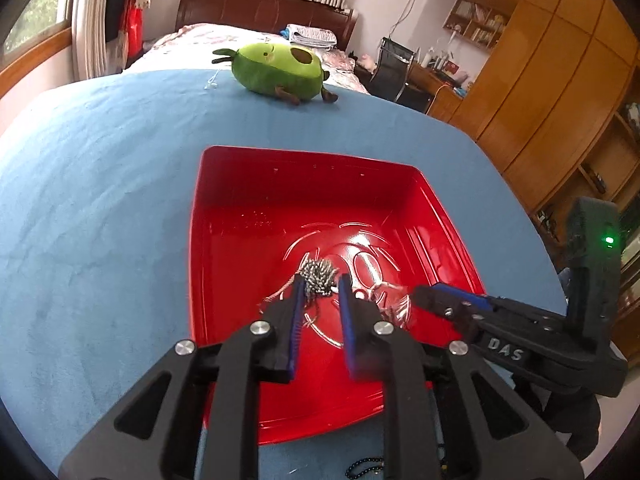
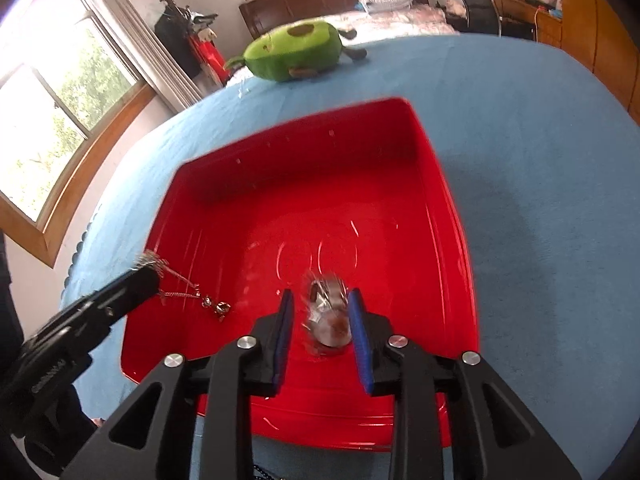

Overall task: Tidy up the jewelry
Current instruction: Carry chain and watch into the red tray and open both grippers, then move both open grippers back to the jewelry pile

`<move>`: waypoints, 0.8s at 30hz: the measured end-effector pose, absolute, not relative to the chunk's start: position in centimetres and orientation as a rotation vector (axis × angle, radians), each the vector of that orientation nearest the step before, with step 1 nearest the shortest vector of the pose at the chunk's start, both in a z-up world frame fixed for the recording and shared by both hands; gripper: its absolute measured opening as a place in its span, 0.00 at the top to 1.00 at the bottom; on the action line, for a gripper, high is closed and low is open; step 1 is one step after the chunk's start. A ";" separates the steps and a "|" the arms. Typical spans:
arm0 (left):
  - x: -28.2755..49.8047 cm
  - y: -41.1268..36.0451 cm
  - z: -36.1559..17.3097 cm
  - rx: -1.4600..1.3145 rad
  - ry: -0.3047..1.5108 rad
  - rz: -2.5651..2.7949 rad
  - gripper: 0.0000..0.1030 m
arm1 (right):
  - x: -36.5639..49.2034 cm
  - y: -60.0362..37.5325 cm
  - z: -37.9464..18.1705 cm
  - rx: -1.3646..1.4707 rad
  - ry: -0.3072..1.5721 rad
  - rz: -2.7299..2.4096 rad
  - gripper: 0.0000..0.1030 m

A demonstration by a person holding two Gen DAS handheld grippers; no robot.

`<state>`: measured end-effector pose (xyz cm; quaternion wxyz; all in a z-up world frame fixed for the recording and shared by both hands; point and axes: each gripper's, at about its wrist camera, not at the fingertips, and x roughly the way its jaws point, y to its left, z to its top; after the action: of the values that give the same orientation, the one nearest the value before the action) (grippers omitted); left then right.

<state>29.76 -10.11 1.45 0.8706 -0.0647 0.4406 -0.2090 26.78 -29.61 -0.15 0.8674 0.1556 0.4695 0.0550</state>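
A red square tray sits on the blue tablecloth. My left gripper is over the tray with a bunched silver chain between its fingertips; thin chain strands and a small pendant hang from it in the right wrist view, where the left gripper's tip shows. My right gripper is over the tray, jaws apart, with a blurred silvery piece of jewelry between them. It also shows in the left wrist view beside a clear shiny piece.
A green avocado plush toy lies at the far edge of the table. A dark bead string lies on the cloth in front of the tray. A bed, chair, desk and wooden cabinets stand beyond.
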 end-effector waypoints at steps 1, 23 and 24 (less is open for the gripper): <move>29.6 -9.9 1.7 -0.138 0.917 -0.434 0.83 | 26.2 -29.6 0.4 0.321 0.965 0.114 0.72; 23.8 -8.7 6.6 -0.076 0.854 -0.343 0.48 | 22.3 -30.2 4.9 0.335 0.876 0.142 0.72; 23.3 -8.5 6.8 -0.075 0.852 -0.343 0.48 | 22.1 -30.2 5.1 0.337 0.873 0.144 0.72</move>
<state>23.33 -8.52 6.78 0.8956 -0.0362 0.4111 -0.1657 22.10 -30.19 5.05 0.8900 0.1621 0.4204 0.0694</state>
